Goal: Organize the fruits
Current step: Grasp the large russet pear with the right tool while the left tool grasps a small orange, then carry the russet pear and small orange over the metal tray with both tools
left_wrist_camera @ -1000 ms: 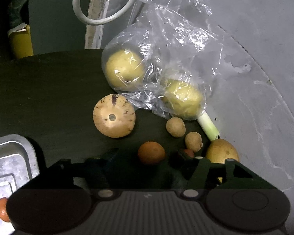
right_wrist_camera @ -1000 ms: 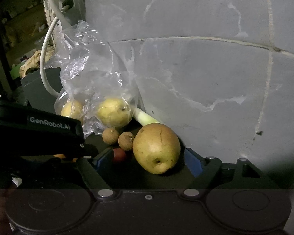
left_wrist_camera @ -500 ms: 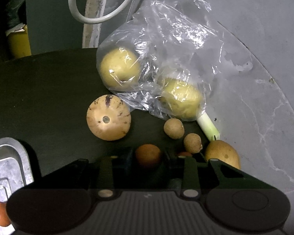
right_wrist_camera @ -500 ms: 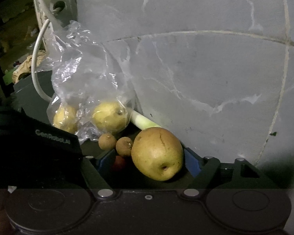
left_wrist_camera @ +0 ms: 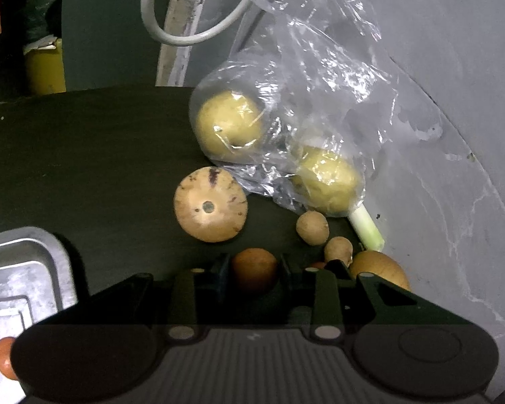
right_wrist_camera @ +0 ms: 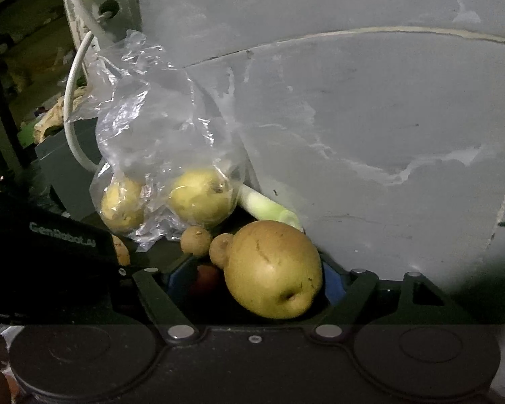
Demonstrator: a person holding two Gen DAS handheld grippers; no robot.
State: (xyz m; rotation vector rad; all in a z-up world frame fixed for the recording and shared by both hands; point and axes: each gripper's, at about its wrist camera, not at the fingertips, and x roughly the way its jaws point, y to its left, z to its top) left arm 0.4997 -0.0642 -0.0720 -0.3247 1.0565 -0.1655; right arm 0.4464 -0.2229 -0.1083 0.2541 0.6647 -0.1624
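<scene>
Left gripper (left_wrist_camera: 254, 269) clamped on one orange fruit (left_wrist_camera: 254, 267); right gripper (right_wrist_camera: 256, 277) spread around one brown pear (right_wrist_camera: 273, 272). Two bagged yellow fruits (left_wrist_camera: 230, 126), two longans (left_wrist_camera: 312, 227) mid-frame.

We see a plastic bag (left_wrist_camera: 286, 128) with two pears in it, ahead of the left gripper (left_wrist_camera: 252, 271). A pepino melon (left_wrist_camera: 210, 208) lies ahead-left; two longans (left_wrist_camera: 312, 227) ahead-right. A metal tray (left_wrist_camera: 23, 269) sits left. A pear (right_wrist_camera: 272, 272) sits between the right gripper's fingers.
</scene>
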